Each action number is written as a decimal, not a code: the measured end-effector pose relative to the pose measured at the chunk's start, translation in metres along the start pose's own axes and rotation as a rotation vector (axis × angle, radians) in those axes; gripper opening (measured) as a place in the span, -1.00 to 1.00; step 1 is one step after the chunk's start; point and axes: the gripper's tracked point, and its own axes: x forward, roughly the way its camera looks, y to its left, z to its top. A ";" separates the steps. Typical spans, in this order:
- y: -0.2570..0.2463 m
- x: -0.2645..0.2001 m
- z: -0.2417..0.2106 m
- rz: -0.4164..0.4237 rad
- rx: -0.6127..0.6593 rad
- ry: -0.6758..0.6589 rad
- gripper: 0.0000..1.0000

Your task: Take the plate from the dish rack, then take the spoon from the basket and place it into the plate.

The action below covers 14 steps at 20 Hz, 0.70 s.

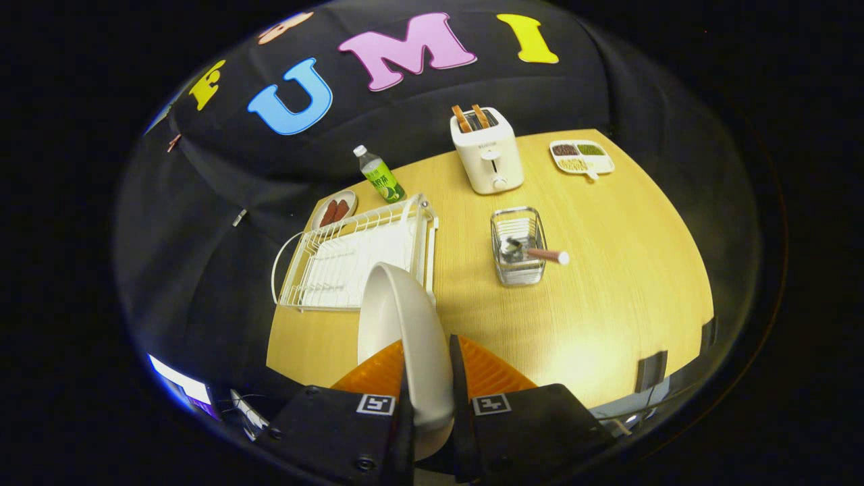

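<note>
My gripper is shut on the white plate, which stands on edge between the two orange fingers and is lifted above the wooden table. The white wire dish rack lies just beyond the plate, to the left, with no dishes in it. Ahead and to the right stands a small metal basket. In it is the spoon, its wooden handle sticking out over the basket's right rim.
A white toaster with two slices of toast stands at the back. A green bottle and a small dish of sausages sit behind the rack. A divided snack tray is at the far right.
</note>
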 end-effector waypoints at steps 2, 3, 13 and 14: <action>-0.012 0.000 -0.016 0.008 0.052 0.026 -0.46; -0.021 0.002 -0.024 0.001 0.073 0.040 -0.46; -0.078 0.057 -0.062 -0.026 0.170 0.086 -0.45; -0.077 0.063 -0.062 -0.007 0.205 0.082 -0.45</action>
